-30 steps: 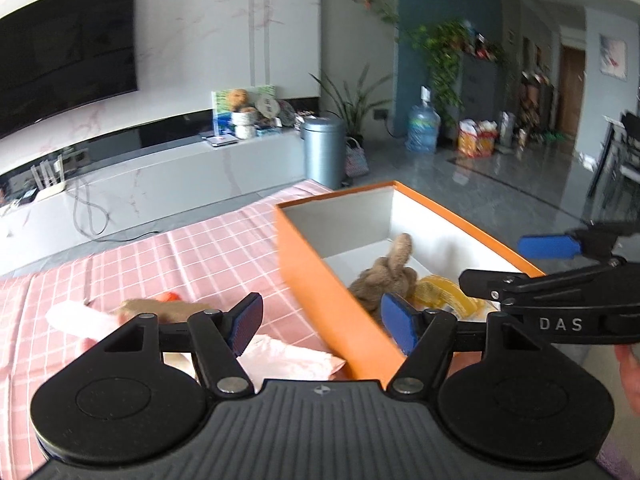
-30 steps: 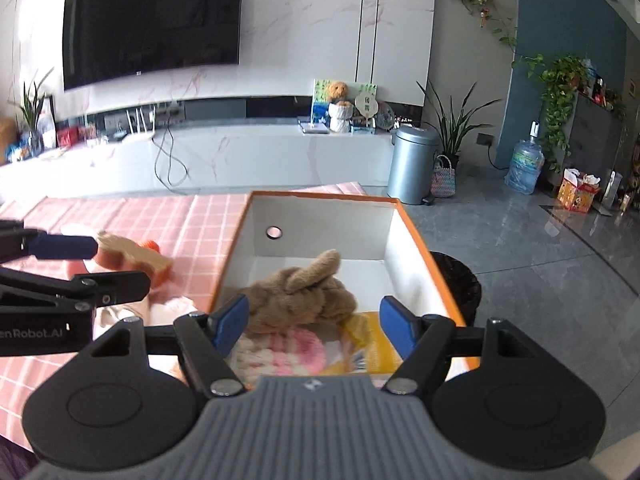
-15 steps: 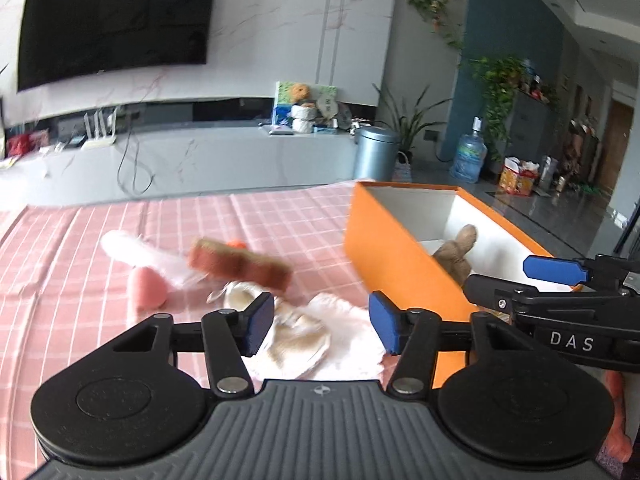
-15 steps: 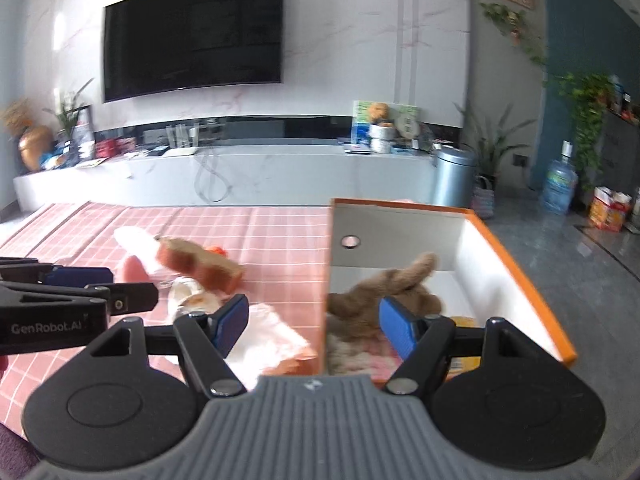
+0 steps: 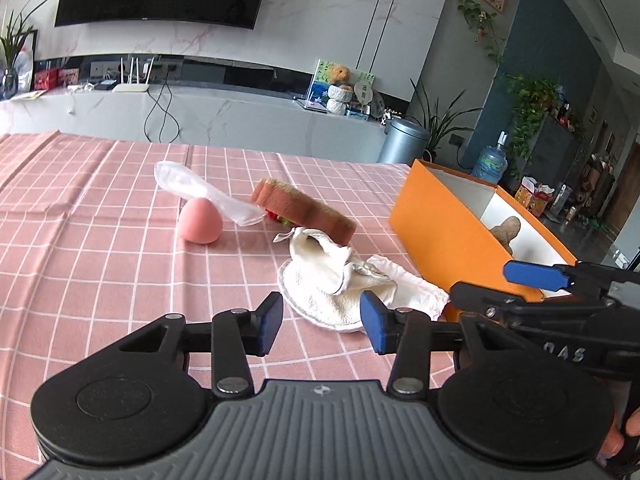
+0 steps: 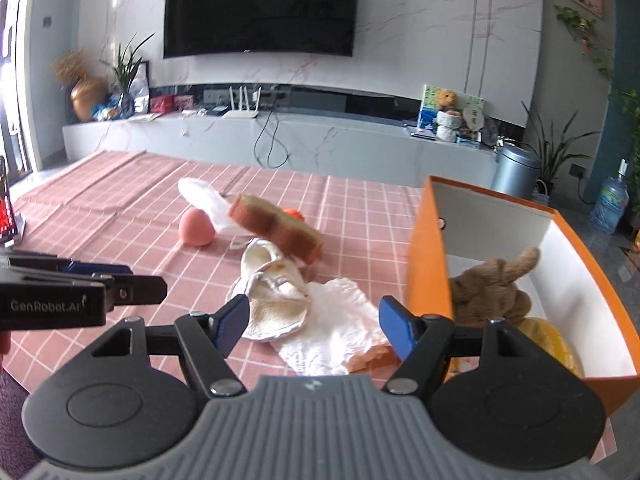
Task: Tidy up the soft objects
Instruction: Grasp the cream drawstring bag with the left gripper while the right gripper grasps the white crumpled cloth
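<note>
Left wrist view: left claw (image 5: pixel 321 327) spread and empty, lately narrowing, cream cloth (image 5: pixel 325 277) just ahead, orange box (image 5: pixel 444 244) beside.

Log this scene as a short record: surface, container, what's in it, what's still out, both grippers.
surface: pink checked cloth
container: orange box, open, at the cloth's right
in box: brown plush, yellow item
still out: cream cloth, white tissue, sponge, pink egg, clear wrapper
left gripper: jaws just narrowing, empty, before the cream cloth
right gripper: open, empty, over the tissue
</note>
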{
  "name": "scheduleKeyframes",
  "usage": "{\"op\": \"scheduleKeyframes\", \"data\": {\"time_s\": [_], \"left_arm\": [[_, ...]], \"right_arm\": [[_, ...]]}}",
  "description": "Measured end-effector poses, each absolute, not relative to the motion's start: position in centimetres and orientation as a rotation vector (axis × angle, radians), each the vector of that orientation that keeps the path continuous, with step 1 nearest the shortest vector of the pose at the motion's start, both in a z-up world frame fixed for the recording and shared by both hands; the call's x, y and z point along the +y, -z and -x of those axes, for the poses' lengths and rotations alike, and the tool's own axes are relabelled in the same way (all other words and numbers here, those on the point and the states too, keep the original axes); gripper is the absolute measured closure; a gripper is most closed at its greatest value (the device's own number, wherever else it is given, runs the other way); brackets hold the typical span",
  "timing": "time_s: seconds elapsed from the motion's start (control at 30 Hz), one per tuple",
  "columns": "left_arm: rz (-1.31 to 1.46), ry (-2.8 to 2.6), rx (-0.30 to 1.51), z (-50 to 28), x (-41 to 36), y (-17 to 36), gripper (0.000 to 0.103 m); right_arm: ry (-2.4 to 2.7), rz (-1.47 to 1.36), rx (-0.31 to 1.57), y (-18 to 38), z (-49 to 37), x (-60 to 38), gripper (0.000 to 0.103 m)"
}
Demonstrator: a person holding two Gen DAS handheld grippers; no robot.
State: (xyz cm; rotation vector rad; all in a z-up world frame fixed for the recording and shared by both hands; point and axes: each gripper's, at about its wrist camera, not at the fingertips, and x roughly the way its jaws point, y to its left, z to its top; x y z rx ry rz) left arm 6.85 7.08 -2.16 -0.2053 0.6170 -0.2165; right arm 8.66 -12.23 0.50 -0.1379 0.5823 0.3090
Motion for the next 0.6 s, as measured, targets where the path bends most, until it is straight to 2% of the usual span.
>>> {"op": "scheduleKeyframes", "data": {"time_s": [0.1,0.27,0.3,0.37,0.4,0.6], "left_arm": [[0.215,0.227,0.624,-7.4,7.0,2.4,0.05],[0.233,0.237,0.66,-9.0,6.8,3.2,0.048],[0.237,0.237,0.665,-9.4,6.9,3.4,0.045],[0.262,0.242,0.677,-10.3,6.8,3.4,0.033],[0.279,0.243,0.681,-10.8,6.7,3.4,0.031],[0.345,0.25,0.71,-14.0,6.1,3.9,0.025]], "right_arm": [[-0.31,0.185,0.597,0.1,-9.4,-11.6,0.046],[-0.317,0.23,0.611,0.9,-11.4,-11.1,0.051],[-0.31,0.244,0.614,1.0,-11.9,-11.0,0.056],[-0.297,0.282,0.62,1.4,-13.1,-10.8,0.063],[-0.293,0.297,0.623,1.6,-13.7,-10.6,0.066],[-0.278,0.326,0.654,3.1,-16.9,-10.2,0.068]]}}
